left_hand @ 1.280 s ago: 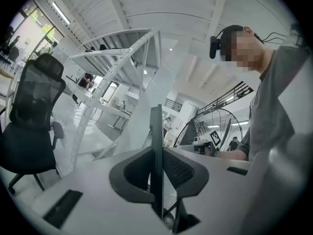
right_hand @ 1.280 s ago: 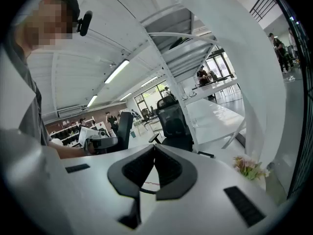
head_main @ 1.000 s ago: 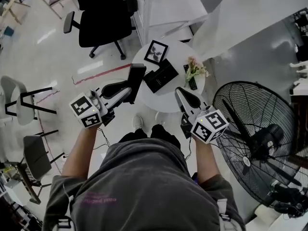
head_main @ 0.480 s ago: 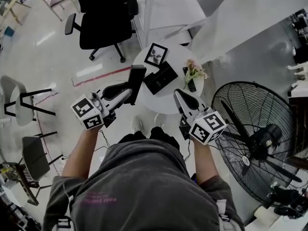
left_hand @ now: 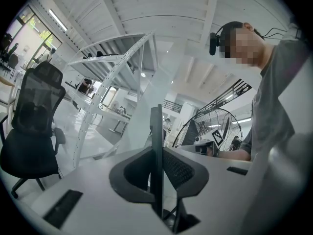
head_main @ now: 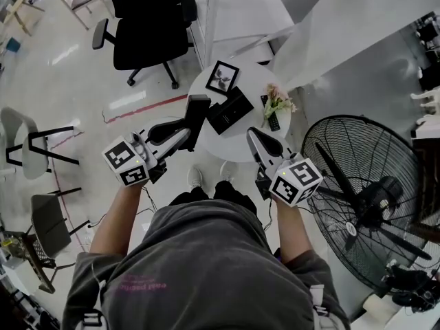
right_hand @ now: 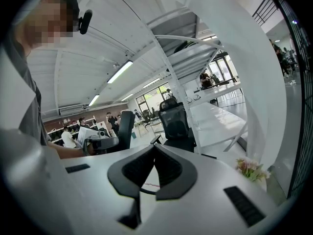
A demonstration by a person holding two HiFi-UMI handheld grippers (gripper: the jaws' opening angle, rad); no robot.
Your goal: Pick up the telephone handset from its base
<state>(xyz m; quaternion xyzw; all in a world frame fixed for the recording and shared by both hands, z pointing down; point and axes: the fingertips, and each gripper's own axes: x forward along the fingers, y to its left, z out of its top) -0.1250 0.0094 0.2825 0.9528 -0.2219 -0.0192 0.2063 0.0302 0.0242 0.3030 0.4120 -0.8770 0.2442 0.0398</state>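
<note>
The black telephone handset [head_main: 194, 117] hangs in the air off the table's left edge, with my left gripper [head_main: 184, 128] shut on it. In the left gripper view the handset [left_hand: 156, 155] shows edge-on as a thin upright slab pinched between the pads. The black telephone base [head_main: 230, 108] sits on the round white table [head_main: 240, 146], to the right of the handset. My right gripper [head_main: 256, 134] hovers over the table's near right edge, shut with nothing between its fingers; its pads meet at the tips in the right gripper view [right_hand: 154, 147]. There the handset [right_hand: 125, 127] shows at left.
A framed picture [head_main: 223, 75] stands behind the base, with a small bunch of flowers [head_main: 279, 100] and a dark remote [head_main: 273, 121] at the table's right. A large floor fan [head_main: 364, 198] stands to the right, a black office chair [head_main: 148, 26] beyond the table.
</note>
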